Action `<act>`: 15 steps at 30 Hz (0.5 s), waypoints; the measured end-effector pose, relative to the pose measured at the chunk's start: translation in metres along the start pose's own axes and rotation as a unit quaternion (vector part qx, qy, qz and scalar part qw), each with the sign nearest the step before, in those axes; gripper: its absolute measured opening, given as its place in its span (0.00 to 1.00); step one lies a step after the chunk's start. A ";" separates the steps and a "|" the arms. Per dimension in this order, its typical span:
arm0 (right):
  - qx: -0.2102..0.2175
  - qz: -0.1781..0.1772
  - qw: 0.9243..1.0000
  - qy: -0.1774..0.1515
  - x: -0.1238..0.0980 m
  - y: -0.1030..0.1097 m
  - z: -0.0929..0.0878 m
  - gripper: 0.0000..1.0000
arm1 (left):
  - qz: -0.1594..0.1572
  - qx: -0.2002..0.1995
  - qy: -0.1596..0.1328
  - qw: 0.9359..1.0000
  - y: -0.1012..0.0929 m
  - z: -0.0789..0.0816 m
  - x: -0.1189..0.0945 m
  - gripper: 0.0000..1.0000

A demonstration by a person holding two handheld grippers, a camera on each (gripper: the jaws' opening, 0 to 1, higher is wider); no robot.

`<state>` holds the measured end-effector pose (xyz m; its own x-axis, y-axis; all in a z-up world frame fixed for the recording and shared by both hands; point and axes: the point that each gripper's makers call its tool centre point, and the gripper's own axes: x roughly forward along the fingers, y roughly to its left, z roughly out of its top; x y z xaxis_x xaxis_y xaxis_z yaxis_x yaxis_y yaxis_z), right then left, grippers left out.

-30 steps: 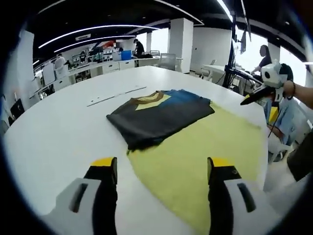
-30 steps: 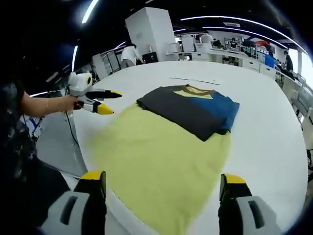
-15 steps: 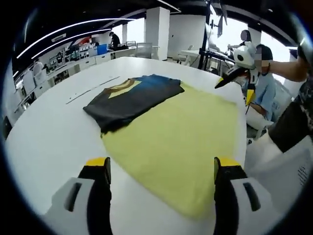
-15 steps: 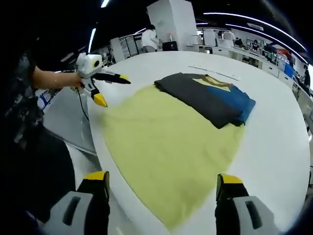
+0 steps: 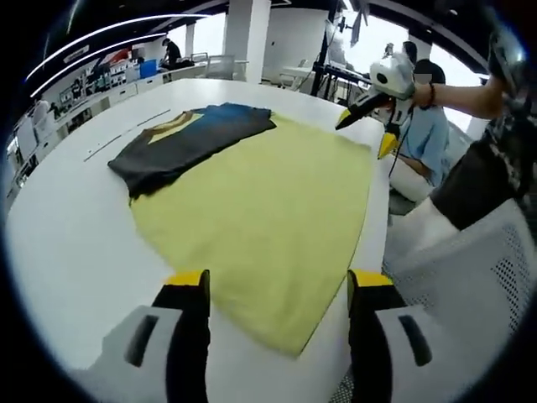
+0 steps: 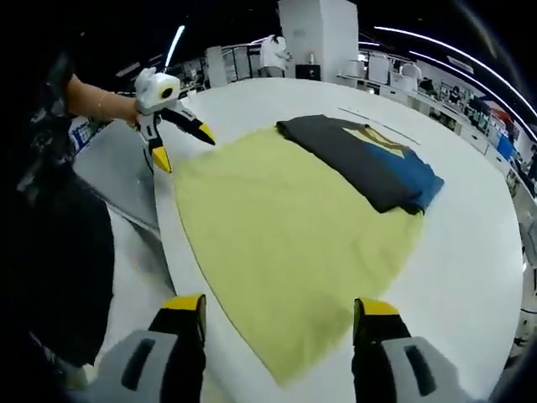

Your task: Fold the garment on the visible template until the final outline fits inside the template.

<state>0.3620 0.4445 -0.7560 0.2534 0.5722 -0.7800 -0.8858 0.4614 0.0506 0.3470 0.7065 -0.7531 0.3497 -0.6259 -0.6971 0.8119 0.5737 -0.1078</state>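
Note:
A folded dark grey and blue garment [image 5: 189, 138] [image 6: 369, 159] lies on the far end of a yellow template cloth [image 5: 260, 210] [image 6: 294, 227] spread on the white table [image 5: 67, 227]. My left gripper [image 5: 277, 285] hangs open over the cloth's near edge with nothing between its jaws. It also appears in the right gripper view [image 6: 183, 148], held in a hand, open beside the cloth's far left corner. My right gripper [image 6: 279, 309] is open above the cloth's near tip and holds nothing. In the left gripper view the right gripper [image 5: 366, 136] is open by the cloth's far right corner.
The white table's rim [image 6: 159, 243] curves close past the cloth's edge. A seated person in a blue shirt [image 5: 419, 134] is beyond the table. A white mesh chair [image 5: 470, 285] stands at the lower right. Desks and a pillar [image 6: 319, 38] fill the background.
Both grippers have swung along the table's rim toward the yellow cloth's near end, each staying open. The garment and the cloth lie as before.

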 end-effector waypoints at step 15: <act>-0.035 -0.011 0.999 0.038 0.001 0.001 -0.026 0.55 | 0.008 0.044 0.031 0.999 -0.006 -0.023 0.003 0.48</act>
<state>0.3514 0.4281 -0.7727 0.2442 0.5077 -0.8262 -0.9059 0.4233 -0.0076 0.3322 0.7135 -0.7705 0.3354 -0.5819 -0.7409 0.8453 0.5331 -0.0361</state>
